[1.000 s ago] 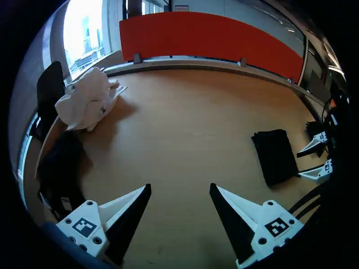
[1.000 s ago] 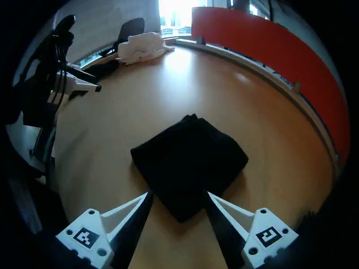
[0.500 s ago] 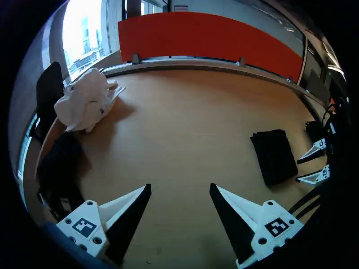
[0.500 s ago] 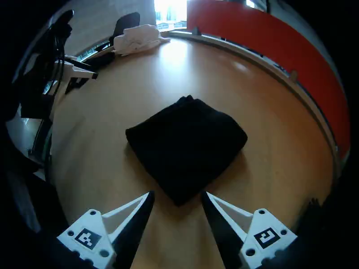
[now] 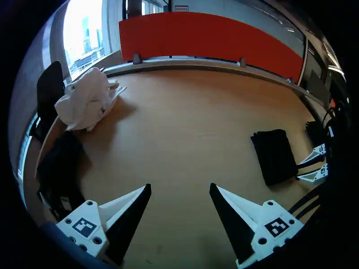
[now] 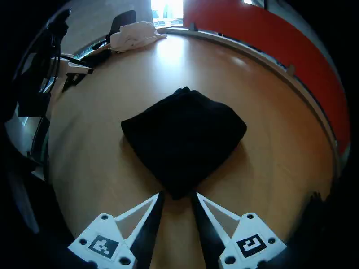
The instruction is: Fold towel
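A black folded towel (image 6: pixel 186 134) lies flat on the wooden table (image 6: pixel 269 134). My right gripper (image 6: pixel 177 196) is at its near corner, and that corner reaches in between the fingertips. The jaws stand narrowed with a small gap either side of the cloth, so the gripper is open. From the left gripper view the same towel (image 5: pixel 273 154) is far right, with the right gripper (image 5: pixel 299 171) at its outer edge. Over bare wood, well away from the towel, my left gripper (image 5: pixel 179 188) is wide open and holds nothing. It also appears far left as the left gripper (image 6: pixel 83 74).
A heap of white cloth (image 5: pixel 87 98) sits at the table's far left corner, beside a black chair (image 5: pixel 49 89). Something dark (image 5: pixel 60 170) hangs off the left edge. A red divider (image 5: pixel 211 38) runs along the back edge. Bare wood lies between the grippers.
My right gripper's jaws have narrowed from wide open to a small gap around the towel's near corner, after drawing back slightly. The left gripper has stayed still and open.
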Motion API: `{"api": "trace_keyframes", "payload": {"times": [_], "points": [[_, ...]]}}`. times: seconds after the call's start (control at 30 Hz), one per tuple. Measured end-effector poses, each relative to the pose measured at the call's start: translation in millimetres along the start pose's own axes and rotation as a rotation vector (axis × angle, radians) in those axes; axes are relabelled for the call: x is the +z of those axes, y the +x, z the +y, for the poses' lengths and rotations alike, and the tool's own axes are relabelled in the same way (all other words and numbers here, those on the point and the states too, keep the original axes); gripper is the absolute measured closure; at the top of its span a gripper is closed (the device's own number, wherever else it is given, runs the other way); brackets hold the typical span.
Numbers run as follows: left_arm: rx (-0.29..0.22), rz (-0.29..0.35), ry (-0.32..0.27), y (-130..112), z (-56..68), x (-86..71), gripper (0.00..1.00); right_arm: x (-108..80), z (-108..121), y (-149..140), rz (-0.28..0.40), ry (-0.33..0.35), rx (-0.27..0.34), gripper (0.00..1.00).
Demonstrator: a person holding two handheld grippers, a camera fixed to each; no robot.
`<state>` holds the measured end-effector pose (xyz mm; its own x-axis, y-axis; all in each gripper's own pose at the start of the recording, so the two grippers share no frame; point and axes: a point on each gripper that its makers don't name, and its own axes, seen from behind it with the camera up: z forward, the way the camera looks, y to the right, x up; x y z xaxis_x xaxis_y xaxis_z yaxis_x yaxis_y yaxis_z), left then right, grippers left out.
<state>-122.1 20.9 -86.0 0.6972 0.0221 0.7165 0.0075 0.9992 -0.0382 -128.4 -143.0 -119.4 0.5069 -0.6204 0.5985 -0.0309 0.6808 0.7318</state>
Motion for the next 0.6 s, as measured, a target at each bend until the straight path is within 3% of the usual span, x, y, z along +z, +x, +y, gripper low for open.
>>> {"api": "trace_keyframes", "payload": {"times": [0.37, 0.6], "points": [[0.002, 0.000, 0.000, -0.5, 0.4, 0.1, 0.03, 3.7, -0.5, -4.5, -0.002, -0.004, 0.010, 0.86], [0.001, 0.002, 0.000, 0.2, 0.0, -0.8, 0.03, 2.2, 0.8, -4.2, -0.001, -0.008, 0.030, 0.87]]}}
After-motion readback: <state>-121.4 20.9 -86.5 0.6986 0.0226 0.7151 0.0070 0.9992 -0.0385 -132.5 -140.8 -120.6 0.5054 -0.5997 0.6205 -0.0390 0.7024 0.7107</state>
